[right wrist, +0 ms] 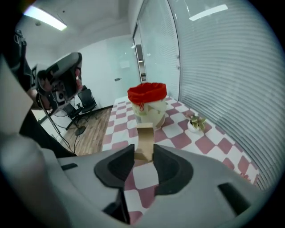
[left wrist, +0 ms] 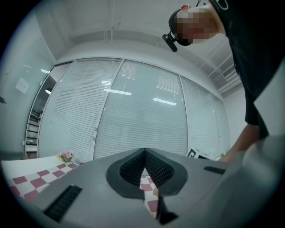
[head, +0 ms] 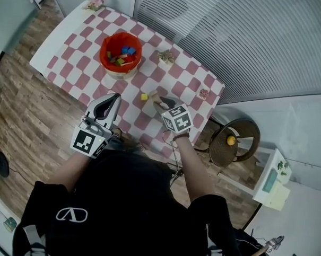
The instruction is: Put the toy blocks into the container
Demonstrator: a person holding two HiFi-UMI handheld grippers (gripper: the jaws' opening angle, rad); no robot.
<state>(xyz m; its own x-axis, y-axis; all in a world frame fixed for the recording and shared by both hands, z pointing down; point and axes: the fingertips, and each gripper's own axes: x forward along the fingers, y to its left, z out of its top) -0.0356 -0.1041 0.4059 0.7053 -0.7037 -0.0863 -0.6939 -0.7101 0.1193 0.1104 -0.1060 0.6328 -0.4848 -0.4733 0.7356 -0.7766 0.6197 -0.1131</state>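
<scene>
The red container [head: 120,54] stands on the checkered table [head: 73,57] with several coloured blocks inside. In the right gripper view the container [right wrist: 148,104] rises ahead of the jaws. My right gripper [head: 158,101] hovers over the table's near right part, shut on a tan wooden block [head: 153,94]. That tan block [right wrist: 144,141] stands upright between the pads of the right gripper [right wrist: 143,155]. A small yellow block [head: 144,97] lies on the cloth just left of it. My left gripper [head: 116,98] is held at the table's near edge, jaws shut and empty; the left gripper [left wrist: 144,152] points at the window blinds.
A small potted plant [head: 165,56] sits right of the container, and the plant [right wrist: 196,124] also shows in the right gripper view. Pink flowers [head: 96,2] mark the far corner, another small decoration [head: 204,93] the right edge. A round stool [head: 235,141] stands right of the table.
</scene>
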